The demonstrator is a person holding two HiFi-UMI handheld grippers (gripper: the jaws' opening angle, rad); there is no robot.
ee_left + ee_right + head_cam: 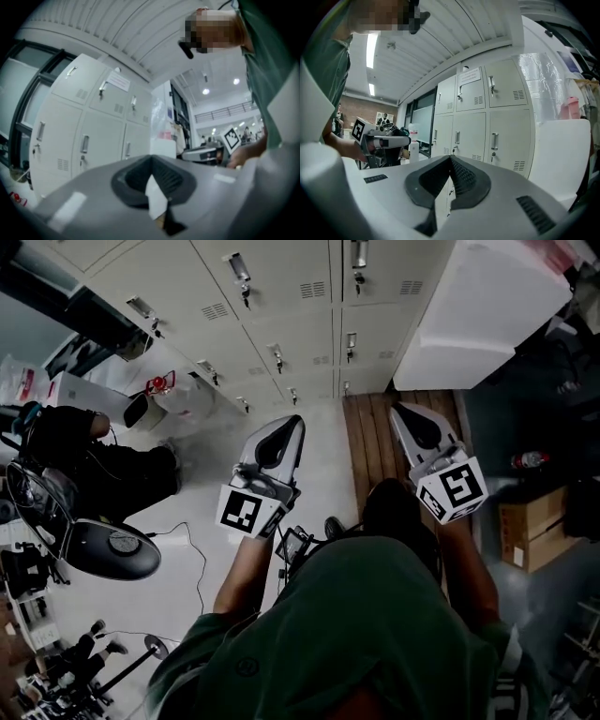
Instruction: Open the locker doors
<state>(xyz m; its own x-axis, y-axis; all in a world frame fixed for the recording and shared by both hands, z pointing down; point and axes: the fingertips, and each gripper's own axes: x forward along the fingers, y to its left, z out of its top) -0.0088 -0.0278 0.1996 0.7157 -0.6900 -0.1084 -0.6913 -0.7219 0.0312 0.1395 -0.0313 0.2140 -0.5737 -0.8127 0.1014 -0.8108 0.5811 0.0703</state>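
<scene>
A bank of pale grey lockers [281,296] fills the far side of the head view, each door with a metal handle and a key, and all doors look closed. My left gripper [292,420] and right gripper [397,411] are held side by side, pointing at the lockers and well short of them. Neither touches a door. In the left gripper view the left gripper [151,158] has its tips together with nothing held, and the lockers [93,126] stand ahead to the left. The right gripper [451,158] is shut and empty, facing the lockers [487,122].
A big white cabinet [487,315] stands to the right of the lockers. A wooden floor strip [375,446] runs below them. At the left are a black chair [94,465] and a round black stand base [108,545]. A cardboard box [534,526] sits at the right.
</scene>
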